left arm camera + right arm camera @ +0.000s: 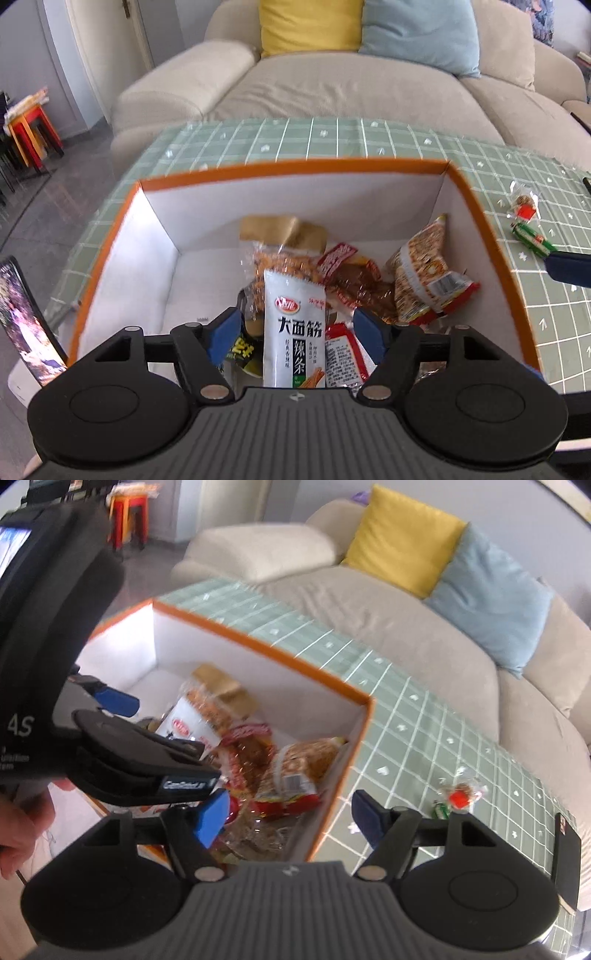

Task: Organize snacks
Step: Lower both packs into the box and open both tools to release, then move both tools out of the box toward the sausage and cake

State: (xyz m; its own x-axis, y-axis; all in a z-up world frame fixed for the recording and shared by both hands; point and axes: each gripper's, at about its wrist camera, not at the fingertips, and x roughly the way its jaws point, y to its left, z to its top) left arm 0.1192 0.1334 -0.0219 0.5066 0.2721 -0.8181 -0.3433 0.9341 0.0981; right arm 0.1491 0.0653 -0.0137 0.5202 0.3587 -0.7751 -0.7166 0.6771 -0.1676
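A white box with an orange rim [295,164] holds several snack packets. A white packet with black print [294,325] lies on the pile, a brown-and-red packet [424,273] to its right. My left gripper [299,336] hangs open over the box, its blue pads either side of the white packet and clear of it. In the right wrist view my right gripper [291,821] stands open and empty above the box's near right corner [332,812]. On the tablecloth lie a clear-wrapped red candy [461,794] and a green-wrapped snack [441,808].
A green checked tablecloth [369,136] covers the table. Behind it stands a beige sofa [332,85] with a yellow and a blue cushion. A phone with a lit screen [26,325] stands left of the box. Red and orange stools [29,129] are far left.
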